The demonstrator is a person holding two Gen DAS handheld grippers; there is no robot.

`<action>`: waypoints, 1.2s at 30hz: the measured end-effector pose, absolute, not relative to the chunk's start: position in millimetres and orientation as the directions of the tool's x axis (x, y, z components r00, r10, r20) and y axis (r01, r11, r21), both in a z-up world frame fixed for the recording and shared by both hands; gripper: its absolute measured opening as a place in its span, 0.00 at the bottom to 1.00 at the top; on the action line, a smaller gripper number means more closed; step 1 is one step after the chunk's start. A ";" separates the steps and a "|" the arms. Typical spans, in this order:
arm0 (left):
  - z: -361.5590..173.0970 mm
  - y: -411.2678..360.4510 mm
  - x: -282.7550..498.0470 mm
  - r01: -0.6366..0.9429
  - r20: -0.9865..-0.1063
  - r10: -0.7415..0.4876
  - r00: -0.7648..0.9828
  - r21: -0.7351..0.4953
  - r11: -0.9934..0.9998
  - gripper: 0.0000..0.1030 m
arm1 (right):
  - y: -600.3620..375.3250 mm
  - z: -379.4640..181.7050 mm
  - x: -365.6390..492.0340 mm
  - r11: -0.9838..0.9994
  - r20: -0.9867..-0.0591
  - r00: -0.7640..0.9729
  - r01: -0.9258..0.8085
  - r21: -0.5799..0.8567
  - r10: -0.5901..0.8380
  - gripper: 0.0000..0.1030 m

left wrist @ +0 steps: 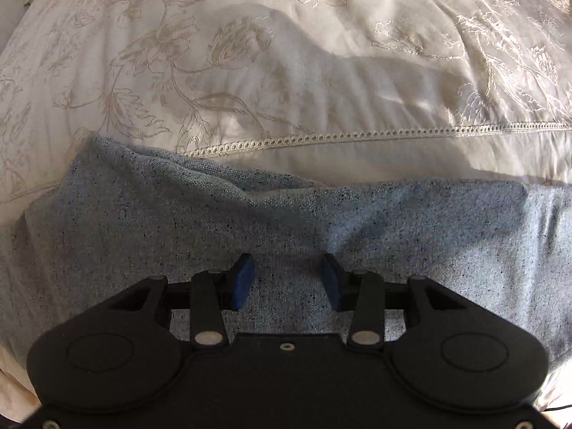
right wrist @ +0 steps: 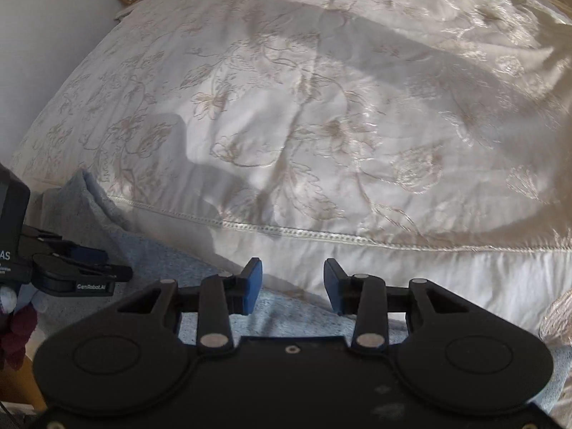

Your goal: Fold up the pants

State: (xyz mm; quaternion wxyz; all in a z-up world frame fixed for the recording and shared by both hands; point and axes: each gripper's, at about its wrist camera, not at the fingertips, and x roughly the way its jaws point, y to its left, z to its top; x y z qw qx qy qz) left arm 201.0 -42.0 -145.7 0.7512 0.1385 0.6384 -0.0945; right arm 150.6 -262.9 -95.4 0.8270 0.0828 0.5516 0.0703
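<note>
- Left gripper (left wrist: 289, 280): jaws parted, nothing between the pads, pointing down over the pants (left wrist: 150, 236). We would lower squarely and pinch both layers, not just the top one.
- Right gripper (right wrist: 292, 291): jaws parted and empty, above the pants' edge near the bedspread (right wrist: 357, 125). We would take a matching grip on the edge.
- Pants: grey-blue knit, lying rumpled along the near side of the bed. We would lift evenly and smooth the ridge first.
</note>
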 end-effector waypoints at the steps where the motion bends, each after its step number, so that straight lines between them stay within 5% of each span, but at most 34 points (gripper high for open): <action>1: -141.5 -41.7 200.6 0.317 -0.984 0.023 0.176 0.079 0.945 0.49 | -259.1 -97.2 154.1 0.974 -0.901 0.375 -0.027 0.225 0.218 0.40; 6: -140.5 -42.0 209.4 0.322 -0.971 0.029 0.238 0.107 0.941 0.50 | -274.1 -106.7 133.7 0.975 -0.918 0.351 0.050 0.215 0.184 0.40; 14: -152.2 -34.0 230.5 0.295 -0.971 0.061 0.233 0.130 0.947 0.55 | -403.8 -130.3 21.0 0.868 -0.968 0.218 0.496 -0.001 -0.126 0.40; 23: -124.3 -62.3 173.4 0.327 -0.962 0.067 0.264 0.154 0.932 0.52 | -458.5 -108.2 -86.4 0.710 -0.946 0.311 0.686 0.160 -0.087 0.45; 36: -106.7 -110.9 120.3 0.460 -0.979 -0.007 0.204 0.090 0.883 0.52 | -471.7 -154.9 -77.1 0.606 -0.924 0.379 0.724 0.329 0.050 0.50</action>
